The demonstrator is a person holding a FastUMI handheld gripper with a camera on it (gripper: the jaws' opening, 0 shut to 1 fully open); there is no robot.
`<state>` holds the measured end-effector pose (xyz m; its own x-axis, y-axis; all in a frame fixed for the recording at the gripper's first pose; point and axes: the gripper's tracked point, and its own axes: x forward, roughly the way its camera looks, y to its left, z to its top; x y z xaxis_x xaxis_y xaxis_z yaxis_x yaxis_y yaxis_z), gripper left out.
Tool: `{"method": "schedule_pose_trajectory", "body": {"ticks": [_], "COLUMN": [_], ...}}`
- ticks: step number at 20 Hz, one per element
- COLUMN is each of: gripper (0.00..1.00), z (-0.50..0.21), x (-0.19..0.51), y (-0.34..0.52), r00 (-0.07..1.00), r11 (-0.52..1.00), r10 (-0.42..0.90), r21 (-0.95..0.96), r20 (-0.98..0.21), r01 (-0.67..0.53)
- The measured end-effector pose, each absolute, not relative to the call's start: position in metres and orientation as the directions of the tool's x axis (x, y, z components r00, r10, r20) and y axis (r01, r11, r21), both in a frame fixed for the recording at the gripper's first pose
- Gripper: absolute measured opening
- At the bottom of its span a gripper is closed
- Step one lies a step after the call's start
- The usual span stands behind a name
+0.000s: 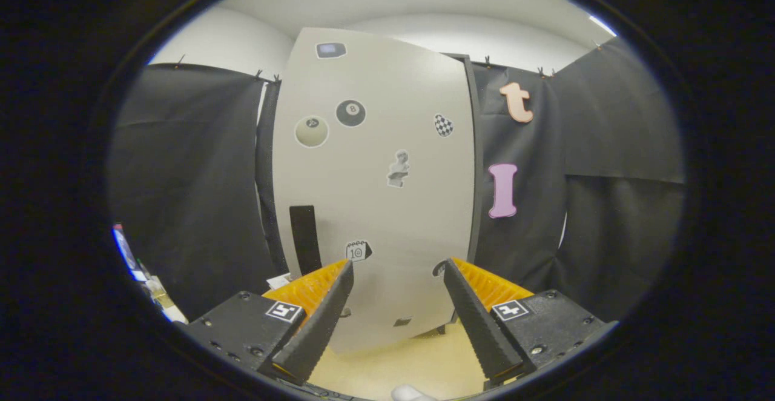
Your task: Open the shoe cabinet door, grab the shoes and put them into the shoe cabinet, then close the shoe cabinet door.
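The fingers (398, 268) spread wide, empty, with the closed shoe cabinet door (375, 195) just ahead.

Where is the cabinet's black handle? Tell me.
The black handle sits low on the cabinet door, near its hinge-side edge, just beyond the open hand-held gripper.

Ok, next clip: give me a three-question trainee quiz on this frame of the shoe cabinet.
1. True or false: the shoe cabinet door is shut.
2. The tool is: A open and holding nothing, B shut on the black handle strip, C shut on a shoe.
3. Fill in: the handle strip sits just beyond the tool's ___ finger.

Key: 1 true, flat-on with no interior showing. 2 A. 3 left.
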<state>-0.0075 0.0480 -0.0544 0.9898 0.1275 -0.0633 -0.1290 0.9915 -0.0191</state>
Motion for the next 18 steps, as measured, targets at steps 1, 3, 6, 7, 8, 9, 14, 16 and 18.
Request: {"method": "schedule_pose_trajectory", "body": {"ticks": [1,3,6,7,8,9,14,16,18], "gripper": [0.99,0.99,0.99,0.99,0.99,0.99,0.99,0.99,0.99], "z": [-0.056,-0.058,-0.056,-0.055,-0.052,-0.048,-0.017,-0.002,0.017], "x": [-0.008,-0.007,-0.008,-0.008,-0.009,-0.010,-0.018,-0.023,-0.029], "y": [0.046,0.044,0.042,0.041,0.040,0.038,0.037,0.030,0.029], "r00": [0.990,0.990,0.990,0.990,0.991,0.991,0.995,0.998,0.999], "r11": [0.992,0.992,0.993,0.993,0.993,0.994,0.996,0.998,0.999], "r10": [0.122,0.121,0.118,0.118,0.115,0.111,0.089,0.059,0.048], "r21": [-0.019,-0.013,-0.015,-0.017,-0.017,-0.016,-0.007,-0.012,-0.013], "r20": [-0.069,-0.078,-0.079,-0.078,-0.074,-0.068,-0.044,-0.031,-0.001], "r01": [-0.124,-0.123,-0.120,-0.119,-0.116,-0.112,-0.089,-0.059,-0.048]}}
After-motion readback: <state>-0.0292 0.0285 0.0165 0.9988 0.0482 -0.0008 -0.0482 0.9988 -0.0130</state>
